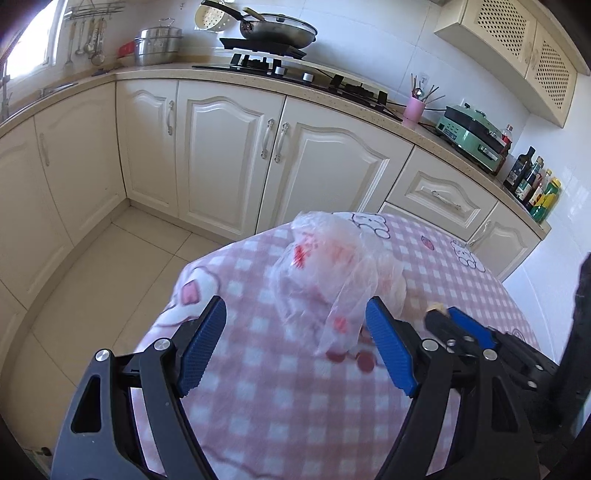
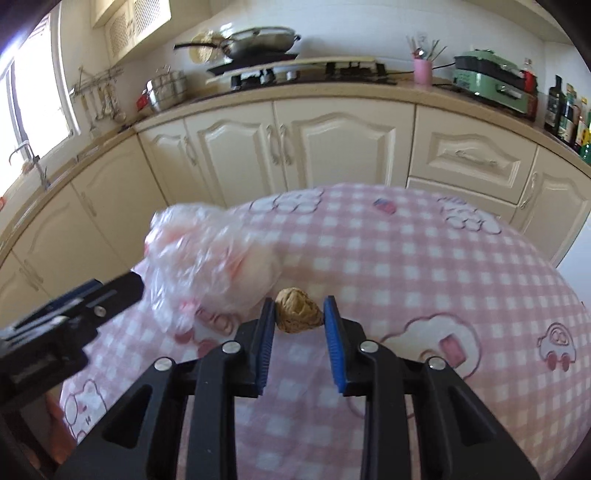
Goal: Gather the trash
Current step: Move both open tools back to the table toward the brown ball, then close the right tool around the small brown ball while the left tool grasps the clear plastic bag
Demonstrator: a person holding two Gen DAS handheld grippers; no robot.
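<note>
Over the checked tablecloth [image 1: 280, 398] | left wrist view: left gripper [image 1: 295, 347] spread wide, empty; blurred plastic bag [image 1: 332, 269] ahead between fingertips, contents unreadable; right gripper [image 1: 443, 314] past right finger, tips half hidden | right wrist view: right gripper [image 2: 300, 314] clamped on crumpled brown wad [image 2: 298, 311]; bag left of fingers.

The hob [image 1: 295, 72] sits on the countertop [image 1: 166, 74]. A wok [image 1: 277, 27] rests above it. A steel pot [image 1: 157, 46] stands left of the hob; a pink utensil cup [image 1: 414, 109] and green appliance [image 1: 474, 138], possibly a grill, stand right.
</note>
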